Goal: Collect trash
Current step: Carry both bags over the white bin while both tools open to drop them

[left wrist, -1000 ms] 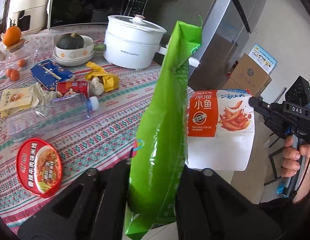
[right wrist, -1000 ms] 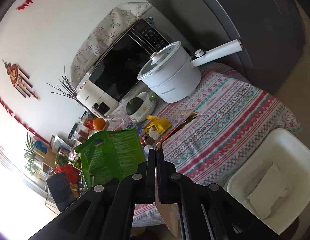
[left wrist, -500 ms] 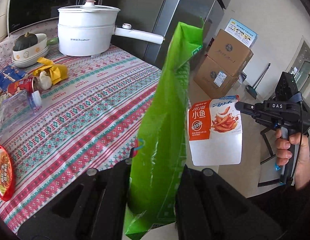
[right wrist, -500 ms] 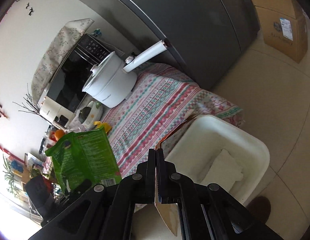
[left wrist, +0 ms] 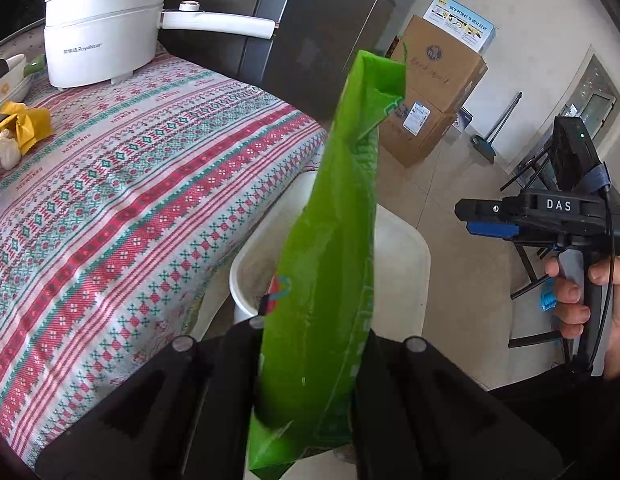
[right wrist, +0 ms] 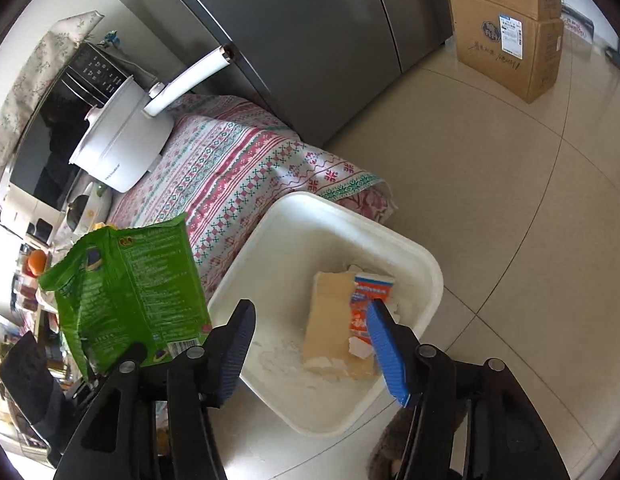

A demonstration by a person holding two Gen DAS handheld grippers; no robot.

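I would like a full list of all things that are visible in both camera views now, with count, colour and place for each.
green bag: 1, green, held upright by the left gripper, beside the bin.
bin: 1, white, on the floor at the table's end.
snack packet: 1, white and orange-red, lying in the bin.
tan packet: 1, beige, in the bin beside the snack packet.
electric pot: 1, white, on the table, long handle.
yellow wrapper: 1, yellow, on the table.
tablecloth: 1, red, green and white pattern.
cardboard boxes: 2, brown, stacked on the floor.
fridge: 1, grey, behind the table.
left gripper: black, shut on the bag.
right gripper: black with blue pads, open above the bin.
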